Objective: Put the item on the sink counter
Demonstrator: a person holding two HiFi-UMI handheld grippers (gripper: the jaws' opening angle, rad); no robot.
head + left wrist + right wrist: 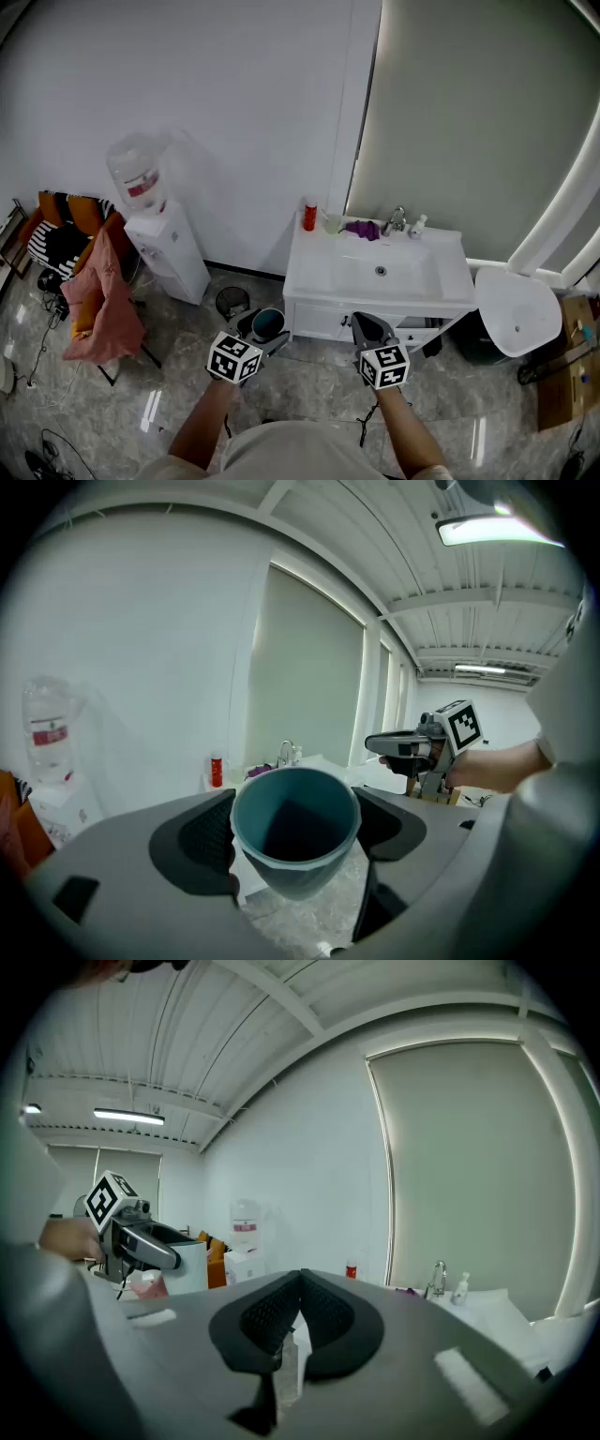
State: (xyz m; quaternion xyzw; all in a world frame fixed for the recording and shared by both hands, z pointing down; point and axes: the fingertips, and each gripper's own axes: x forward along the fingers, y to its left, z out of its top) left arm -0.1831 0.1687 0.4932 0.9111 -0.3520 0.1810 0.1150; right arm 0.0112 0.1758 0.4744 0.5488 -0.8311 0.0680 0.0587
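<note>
Looking at the left gripper [296, 829], what has it between the jaws? (A)

A teal cup [268, 323]. The jaws stand wide, one pad on each side of the wall near the rim, and they press on it. The cup is in the air, mouth roughly up, above the floor [319, 384] in front of the sink counter [305, 270], not yet over it. (B)

And the right gripper [301, 1283]? (A)

Its jaws are together, with nothing in them. (B)

How will the cup behave, you think? (A)

I judge it is light plastic and empty, because I see only a dark bottom inside. The wall looks thin and smooth, so a hard squeeze may bend it oval and let it slip; a mild grip is enough. It narrows toward the bottom, so a hold near the rim, as now, seems the safer place. Lower down the pads could slide. (B)

Where can it stand? (A)

The left part of the counter shows a bare strip beside the basin [380, 272], in front of the red bottle [309, 216]. The purple cloth [362, 228] and the faucet [397, 221] are at the back, further right. The cup should sit flat on its base before the pads let go, otherwise so light a thing may tip. (B)
</note>
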